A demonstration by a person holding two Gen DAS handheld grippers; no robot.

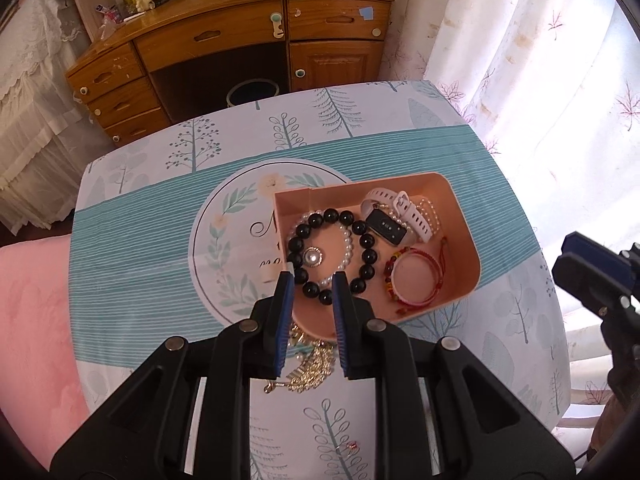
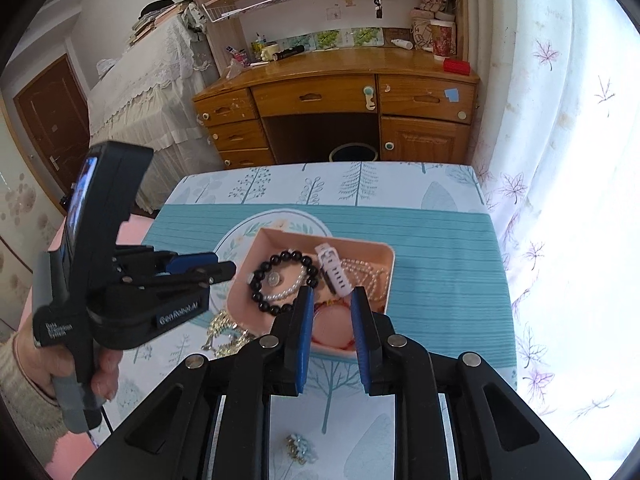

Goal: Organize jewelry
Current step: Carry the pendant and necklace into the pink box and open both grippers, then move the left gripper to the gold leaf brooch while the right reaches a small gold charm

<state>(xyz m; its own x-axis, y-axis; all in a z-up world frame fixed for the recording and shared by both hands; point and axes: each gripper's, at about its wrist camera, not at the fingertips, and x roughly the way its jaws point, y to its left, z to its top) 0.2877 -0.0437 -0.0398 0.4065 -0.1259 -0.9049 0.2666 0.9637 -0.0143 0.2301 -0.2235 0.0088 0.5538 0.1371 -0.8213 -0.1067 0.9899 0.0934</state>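
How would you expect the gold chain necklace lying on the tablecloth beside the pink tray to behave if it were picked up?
The gold chain necklace lies in a loose heap of small links, so it would probably hang limp and swing. It looks thin, so likely light. The fine links could slip or snag on the pink tray rim beside it.

"genrobot.ai" on left hand-held gripper (image 2: 224, 269), "data generation system" on its handle

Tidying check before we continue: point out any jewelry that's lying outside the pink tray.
Two pieces lie outside the pink tray: a gold chain necklace heaped on the tablecloth against the tray's near corner, and a small pale-blue and gold piece lying apart near the table's front edge. Everything else sits inside the tray.
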